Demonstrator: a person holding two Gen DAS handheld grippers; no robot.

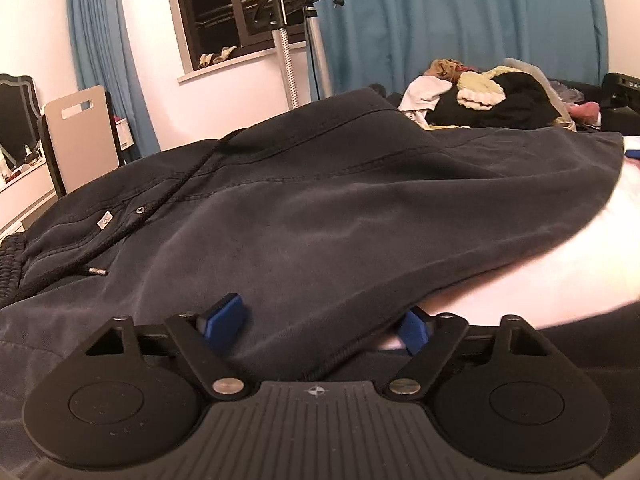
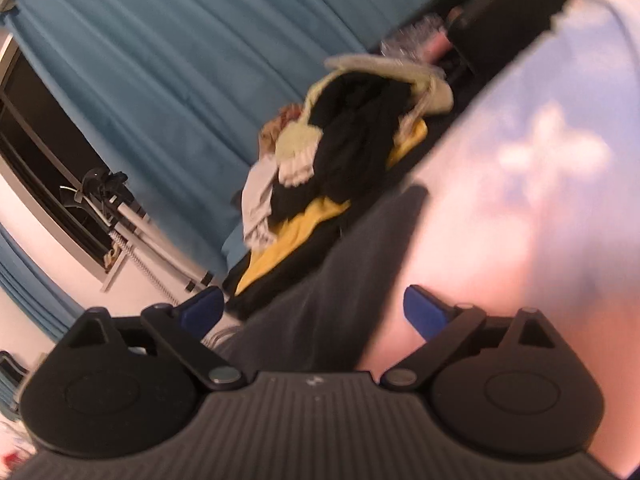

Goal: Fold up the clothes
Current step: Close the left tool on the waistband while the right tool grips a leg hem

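A dark navy hoodie [image 1: 304, 208] with a black drawstring [image 1: 176, 196] lies spread over the pink bed sheet [image 1: 520, 280]. My left gripper [image 1: 320, 324] is open, its blue pads [image 1: 226, 314] set wide on either side of the hoodie's near hem, one pad on the cloth and the other at its edge. In the tilted, blurred right wrist view, my right gripper [image 2: 316, 310] is open with a strip of the dark hoodie [image 2: 340, 280] running between its blue pads [image 2: 424, 310]. The pads do not press the cloth.
A pile of mixed clothes [image 1: 484, 92] lies at the far side of the bed; it also shows in the right wrist view [image 2: 340, 152]. Blue curtains [image 1: 460, 20], a window [image 1: 224, 8], a garment steamer stand [image 1: 288, 40] and a chair [image 1: 80, 128] stand beyond.
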